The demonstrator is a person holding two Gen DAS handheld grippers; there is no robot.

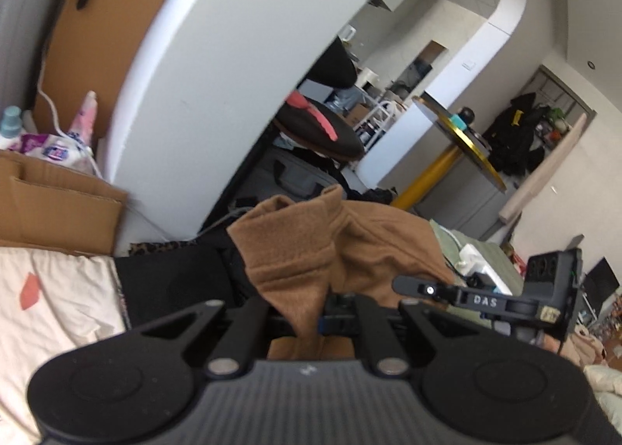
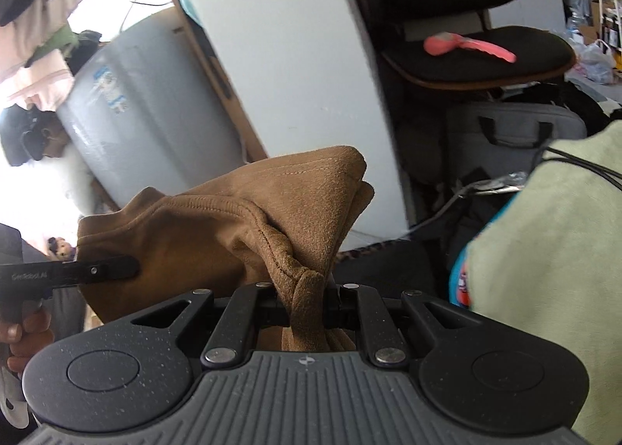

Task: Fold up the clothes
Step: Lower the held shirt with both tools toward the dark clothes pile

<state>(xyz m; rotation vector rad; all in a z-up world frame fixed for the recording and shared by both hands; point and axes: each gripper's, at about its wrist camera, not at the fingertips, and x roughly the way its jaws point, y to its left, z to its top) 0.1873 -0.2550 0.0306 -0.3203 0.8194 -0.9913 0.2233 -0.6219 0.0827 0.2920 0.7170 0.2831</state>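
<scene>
Here, brown garment [image 2: 248, 219] between both grippers' fingers.

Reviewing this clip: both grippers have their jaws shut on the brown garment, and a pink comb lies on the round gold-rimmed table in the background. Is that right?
Not quite. The pink comb lies on the black chair seat, not on the gold-rimmed table; the right wrist view shows it plainly. The rest holds: the left gripper and right gripper each have their jaws shut on the brown garment.

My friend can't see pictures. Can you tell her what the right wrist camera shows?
The right gripper is shut on a bunched brown garment. The left gripper pokes in from the left side, against the same cloth. Behind stands a black chair with a pink thing on its seat.
</scene>
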